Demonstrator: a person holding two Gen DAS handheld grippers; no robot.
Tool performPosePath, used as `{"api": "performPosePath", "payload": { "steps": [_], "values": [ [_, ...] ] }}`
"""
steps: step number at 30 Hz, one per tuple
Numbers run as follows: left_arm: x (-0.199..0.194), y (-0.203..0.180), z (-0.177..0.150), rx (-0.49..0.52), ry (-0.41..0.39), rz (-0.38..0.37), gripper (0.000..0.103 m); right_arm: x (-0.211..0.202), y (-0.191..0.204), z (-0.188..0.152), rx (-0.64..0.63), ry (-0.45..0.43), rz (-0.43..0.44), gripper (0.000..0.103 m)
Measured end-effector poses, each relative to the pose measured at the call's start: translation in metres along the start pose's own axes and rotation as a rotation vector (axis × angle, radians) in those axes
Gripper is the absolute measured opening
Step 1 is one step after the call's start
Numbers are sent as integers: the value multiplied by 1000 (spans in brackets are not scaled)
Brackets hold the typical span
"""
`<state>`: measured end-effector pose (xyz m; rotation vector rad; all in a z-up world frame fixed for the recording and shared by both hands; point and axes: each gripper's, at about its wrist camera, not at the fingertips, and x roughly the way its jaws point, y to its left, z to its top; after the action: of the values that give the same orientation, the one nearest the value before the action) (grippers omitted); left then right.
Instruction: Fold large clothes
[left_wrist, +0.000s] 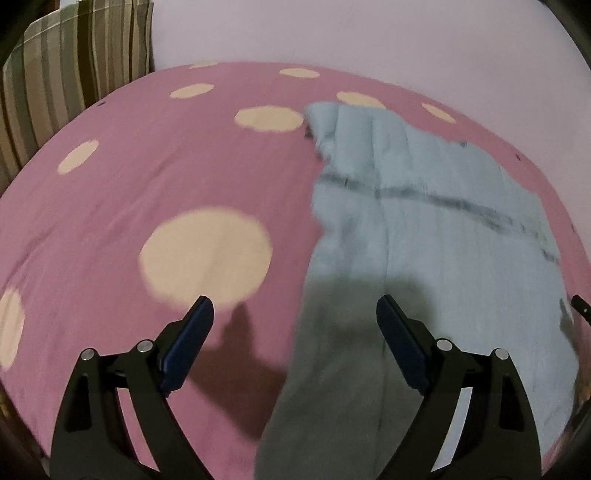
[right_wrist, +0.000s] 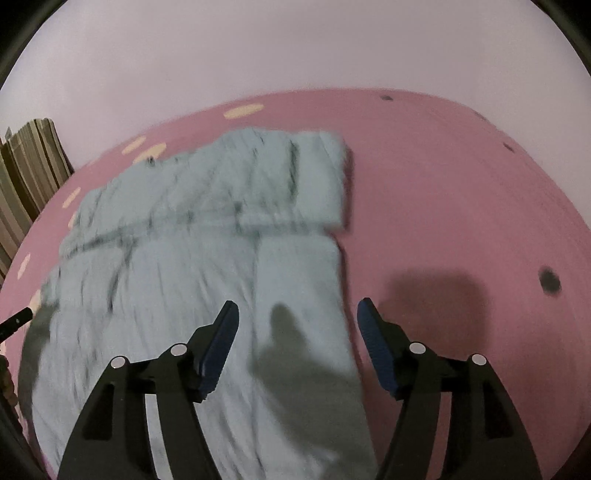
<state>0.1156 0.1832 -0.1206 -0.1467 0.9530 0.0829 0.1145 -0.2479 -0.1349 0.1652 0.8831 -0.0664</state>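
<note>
Cloth first: a large pale blue-grey garment of soft, crumpled fabric (right_wrist: 177, 266) lies spread on the bed, already doubled over in places, with a flat folded band along its right edge and a second folded block at its far right corner. A dark line, seam or stripe, I cannot tell which through the blur, crosses it side to side.

I judge it light and limp. It will drape and sag the moment I lift it, so any fold wants two holds taken at matching points. It looks thick enough at the folded edges to give the pads something to bite, and those edges and the near corners are where I would take it, not the loose middle, which would only bunch.

Above the garment's near edge hangs my right gripper (right_wrist: 297, 317), jaws parted to a middling width with nothing between them, only cloth and shadow below. My left gripper (left_wrist: 295, 314) sits over the garment's left border, jaws spread wide and empty, one finger over cloth, the other over bare bedding.

Around the garment on every side runs the pink bedsheet with cream round spots (left_wrist: 147, 184). Beyond the garment's far left stands a striped green and brown cushion (left_wrist: 74, 55), against a plain pale wall (left_wrist: 369, 33).
</note>
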Motion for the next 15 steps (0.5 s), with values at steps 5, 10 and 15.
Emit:
{"api": "performPosePath", "payload": {
  "steps": [5, 10, 15],
  "values": [
    [-21, 12, -43, -20, 45, -64, 90, -22, -14, -50, 31, 46, 20, 66],
    [-34, 15, -71, -22, 52, -105, 89, -35, -16, -79, 45, 53, 27, 66],
    [-40, 14, -85, -18, 52, -130, 77, -43, -18, -95, 58, 52, 39, 66]
  ]
}}
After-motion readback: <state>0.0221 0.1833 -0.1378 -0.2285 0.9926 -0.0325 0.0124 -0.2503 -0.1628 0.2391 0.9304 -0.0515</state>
